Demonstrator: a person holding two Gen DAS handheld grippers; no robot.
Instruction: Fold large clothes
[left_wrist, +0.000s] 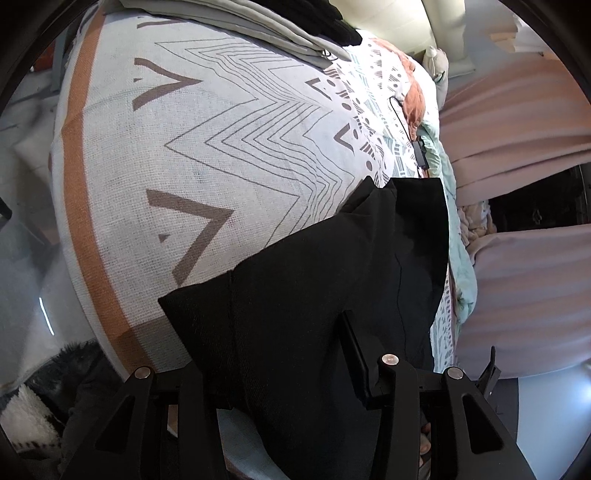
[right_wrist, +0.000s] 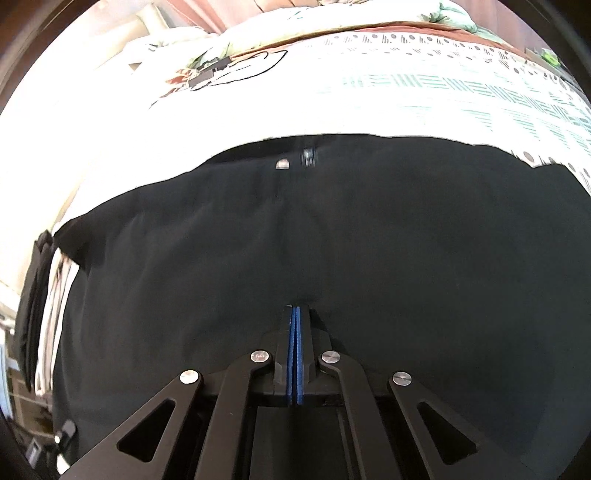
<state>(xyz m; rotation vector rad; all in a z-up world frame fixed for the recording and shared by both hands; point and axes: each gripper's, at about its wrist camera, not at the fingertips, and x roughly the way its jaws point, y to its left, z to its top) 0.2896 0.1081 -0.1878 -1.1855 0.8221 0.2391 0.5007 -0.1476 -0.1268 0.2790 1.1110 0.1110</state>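
A large black garment, trousers by the look of the waistband, lies on the patterned bed cover. In the left wrist view my left gripper (left_wrist: 295, 328) is shut on a fold of the black garment (left_wrist: 314, 280), which drapes over and hides the left finger; only the right finger (left_wrist: 356, 354) shows. In the right wrist view the black garment (right_wrist: 369, 229) spreads flat, its waistband clasp (right_wrist: 308, 157) at the far edge. My right gripper (right_wrist: 296, 310) has its blue pads pressed together, tips against the cloth; whether cloth is pinched I cannot tell.
The bed cover (left_wrist: 184, 147) is white with grey zigzags and an orange border. Folded grey and black clothes (left_wrist: 295, 33) are stacked at its far end. Pink curtains (left_wrist: 524, 147) hang on the right. A cable with a small black box (left_wrist: 419, 149) lies on the cover.
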